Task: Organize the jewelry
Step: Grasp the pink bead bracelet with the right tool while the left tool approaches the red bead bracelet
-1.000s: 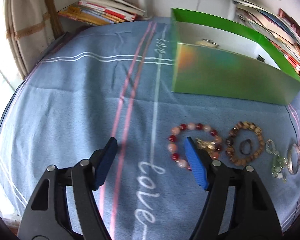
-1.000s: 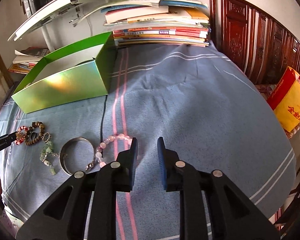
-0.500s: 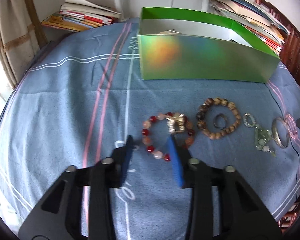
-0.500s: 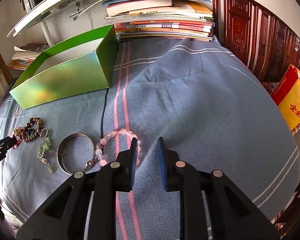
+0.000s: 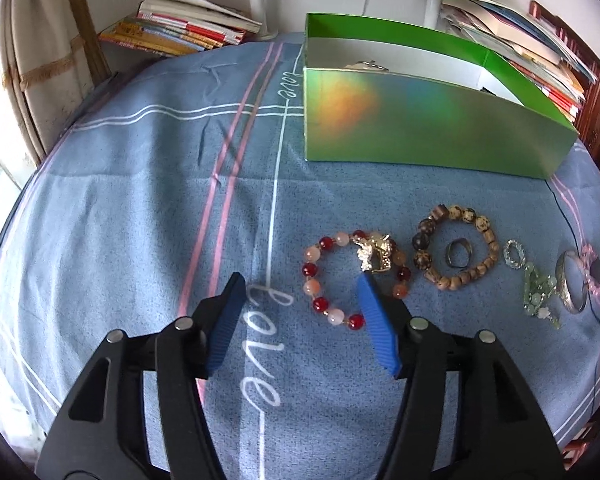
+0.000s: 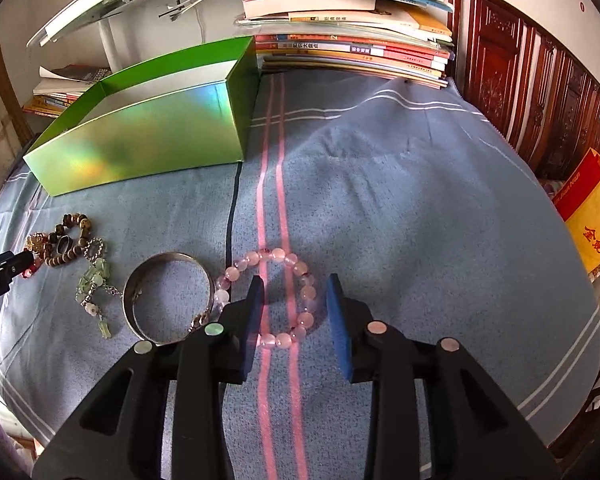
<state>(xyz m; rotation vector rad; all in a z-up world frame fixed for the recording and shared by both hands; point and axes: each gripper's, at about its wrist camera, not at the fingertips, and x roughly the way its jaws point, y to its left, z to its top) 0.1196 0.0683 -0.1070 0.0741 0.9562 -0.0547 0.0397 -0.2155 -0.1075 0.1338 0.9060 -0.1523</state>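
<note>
A desk covered by a blue cloth (image 5: 140,208) with pink and white stripes holds a row of jewelry in front of an open green box (image 5: 432,120). In the left wrist view, the left hand-held gripper (image 5: 300,316) points down at the cloth, its blue-padded jaws apart and opening, grasping nothing; its right pad overlaps the near right side of a red and peach bead bracelet (image 5: 320,280) with a gold charm, most of which lies between the two pads, at about 12 o'clock from the gripper. Toward 3 o'clock from that bracelet lies a brown wooden bead bracelet (image 5: 424,256) with a dark ring (image 5: 458,253) inside its loop, then a pale green bead chain (image 5: 536,296), then a silver bangle (image 5: 566,286) near the right edge. The green box stands at 12 to 1 o'clock beyond the row, with something small and metallic just visible inside. In the right wrist view, the right hand-held gripper (image 6: 296,316) also points down, jaws released and opening, with the near part of a pale pink bead bracelet (image 6: 300,268) lying on the cloth between the pads, not pressed by either. The silver bangle sits just beside the pink bracelet at 9 o'clock, apparently touching it. Stacks of books (image 6: 352,52) line the wall at 12 o'clock, a carved dark wooden panel (image 6: 540,92) stands at 2 o'clock, and a red and yellow bag (image 6: 592,216) sits at 3 o'clock.
</note>
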